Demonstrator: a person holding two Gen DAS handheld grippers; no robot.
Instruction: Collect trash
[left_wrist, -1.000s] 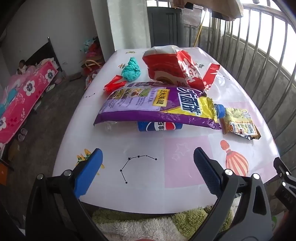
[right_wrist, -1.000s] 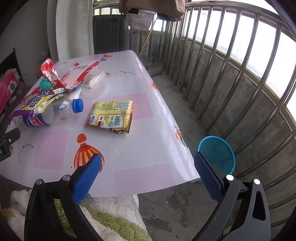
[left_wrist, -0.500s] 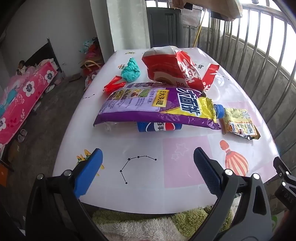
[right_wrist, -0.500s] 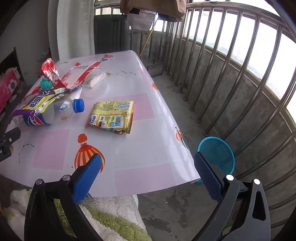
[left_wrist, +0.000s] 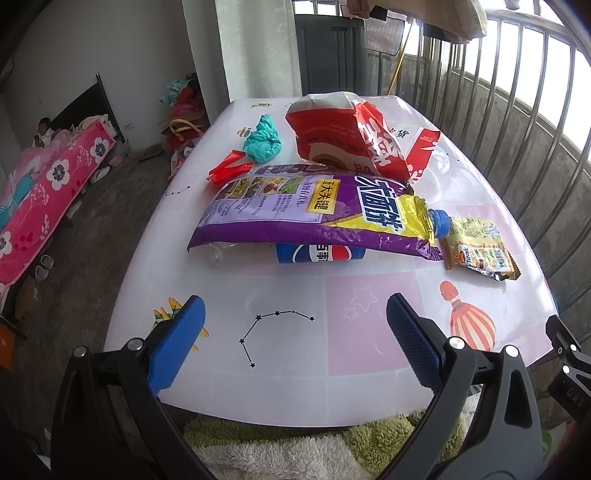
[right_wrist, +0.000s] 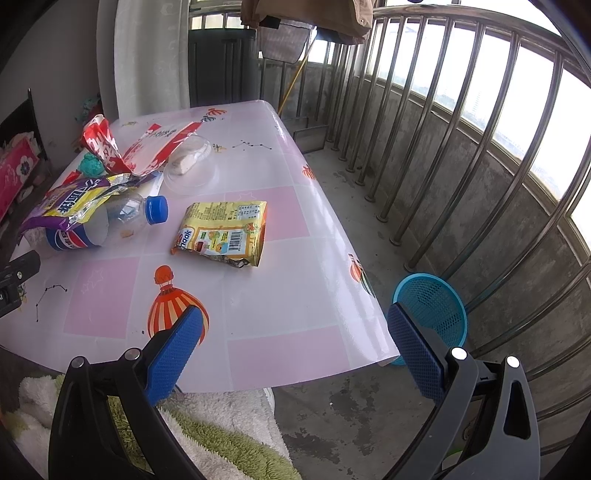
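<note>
Right wrist view: ahead of the spread, empty right gripper (right_wrist: 295, 343), the yellow snack wrapper (right_wrist: 221, 234) appears light, crinkly; its nearest crumpled edge is best pinched.

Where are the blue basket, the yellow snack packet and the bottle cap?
blue basket (right_wrist: 432, 299), right wrist view, on its mesh inside.
yellow snack packet (right_wrist: 223, 234), right wrist view, on its middle.
bottle cap (right_wrist: 157, 209), right wrist view, on its side.

Daylight from the barred railing (right_wrist: 461, 122) side, blown out between bars. Surface (left_wrist: 295, 295) bright, glossy, soft sheen, faint shadows under the purple bag (left_wrist: 314, 214). Room left of the surface dimmer. Both views sharp; strong fisheye bending, dark vignette at corners.
</note>
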